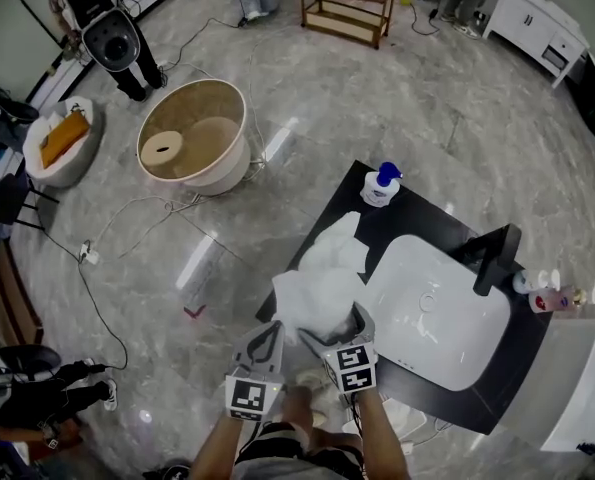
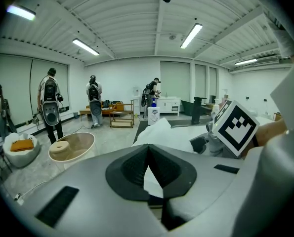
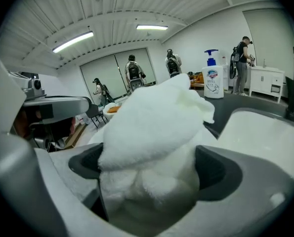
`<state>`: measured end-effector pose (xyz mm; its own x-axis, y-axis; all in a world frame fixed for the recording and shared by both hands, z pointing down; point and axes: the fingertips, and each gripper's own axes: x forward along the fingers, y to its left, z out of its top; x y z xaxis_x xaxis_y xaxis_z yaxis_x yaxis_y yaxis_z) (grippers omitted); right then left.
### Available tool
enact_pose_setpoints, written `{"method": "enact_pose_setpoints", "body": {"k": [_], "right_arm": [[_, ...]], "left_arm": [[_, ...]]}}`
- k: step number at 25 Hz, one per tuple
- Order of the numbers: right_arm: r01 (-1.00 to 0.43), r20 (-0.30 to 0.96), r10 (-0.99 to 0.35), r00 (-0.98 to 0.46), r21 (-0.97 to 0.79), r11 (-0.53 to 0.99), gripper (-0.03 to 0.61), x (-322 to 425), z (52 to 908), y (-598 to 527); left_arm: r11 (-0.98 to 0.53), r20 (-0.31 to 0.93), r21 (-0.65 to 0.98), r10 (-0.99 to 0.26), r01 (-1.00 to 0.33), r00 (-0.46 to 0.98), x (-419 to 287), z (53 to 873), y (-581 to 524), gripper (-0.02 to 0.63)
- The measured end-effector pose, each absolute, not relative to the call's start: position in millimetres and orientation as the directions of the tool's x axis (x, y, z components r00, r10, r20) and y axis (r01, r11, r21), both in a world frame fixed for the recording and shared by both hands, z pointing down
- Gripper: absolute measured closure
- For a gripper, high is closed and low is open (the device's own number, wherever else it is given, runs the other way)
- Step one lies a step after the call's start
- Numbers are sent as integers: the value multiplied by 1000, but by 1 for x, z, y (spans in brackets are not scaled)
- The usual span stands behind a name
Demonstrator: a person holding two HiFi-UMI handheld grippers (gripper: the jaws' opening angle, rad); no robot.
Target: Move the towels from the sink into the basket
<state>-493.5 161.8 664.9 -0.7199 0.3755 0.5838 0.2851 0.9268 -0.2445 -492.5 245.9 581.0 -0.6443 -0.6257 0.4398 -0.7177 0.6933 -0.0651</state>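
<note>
Straddling the towel [image 1: 317, 288] on the counter [image 1: 417, 218] beside the sink [image 1: 437, 308] with right tongs [image 1: 334, 325] spread wide, likely for its bulk; keeping left tongs [image 1: 267, 333] pinched together alongside; leaving the basket [image 1: 235, 163] well apart.

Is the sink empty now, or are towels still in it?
Empty: the sink shows a bare white basin; the towels sit bunched beside it.

Right gripper [image 3: 149, 174] jaws spread wide, white towel [image 3: 151, 117] bunched up between them and filling the gap. White sink [image 3: 265, 132] at right. Soap bottle [image 3: 212, 78] on dark counter [image 3: 235, 100] behind. Left gripper [image 3: 53, 107] at left. People [image 3: 133, 73] far back.
</note>
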Motion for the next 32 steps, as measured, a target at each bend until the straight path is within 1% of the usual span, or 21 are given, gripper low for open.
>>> {"method": "enact_pose_setpoints", "body": {"k": [1, 2, 4, 7, 10, 12, 14, 18, 23, 25, 32], "right_arm": [[287, 583, 375, -721, -242, 927, 15, -493, 665, 163], [292, 584, 378, -719, -239, 926, 33, -492, 665, 164], [314, 594, 394, -701, -239, 919, 116, -490, 663, 169], [345, 613, 430, -663, -259, 902, 238, -488, 661, 176], [359, 604, 431, -671, -245, 901, 317, -486, 657, 179], [362, 584, 426, -691, -230, 903, 357, -486, 653, 180], [361, 566, 422, -708, -224, 905, 373, -485, 649, 182], [358, 539, 412, -735, -207, 910, 381, -483, 636, 180], [333, 472, 372, -799, -169, 928, 388, -484, 597, 166], [318, 453, 354, -818, -156, 935, 388, -481, 578, 157], [219, 397, 238, -887, -93, 971, 387, -462, 516, 111]], "left_arm": [[697, 442, -63, -622, -715, -646, -494, 582, 247, 604], [703, 444, -57, -618, -709, -648, -495, 583, 248, 604], [717, 445, -39, -612, -696, -654, -497, 581, 248, 604], [706, 437, -59, -617, -706, -654, -497, 582, 248, 604], [701, 432, -63, -622, -710, -653, -495, 579, 247, 604], [703, 431, -58, -622, -708, -653, -495, 576, 247, 604], [711, 432, -44, -620, -702, -655, -494, 572, 246, 604], [694, 418, -77, -630, -716, -655, -493, 567, 245, 604], [693, 387, -69, -645, -718, -659, -496, 538, 233, 604], [672, 366, -91, -663, -735, -653, -498, 526, 226, 604], [602, 288, -108, -742, -791, -605, -489, 475, 184, 604]]}}
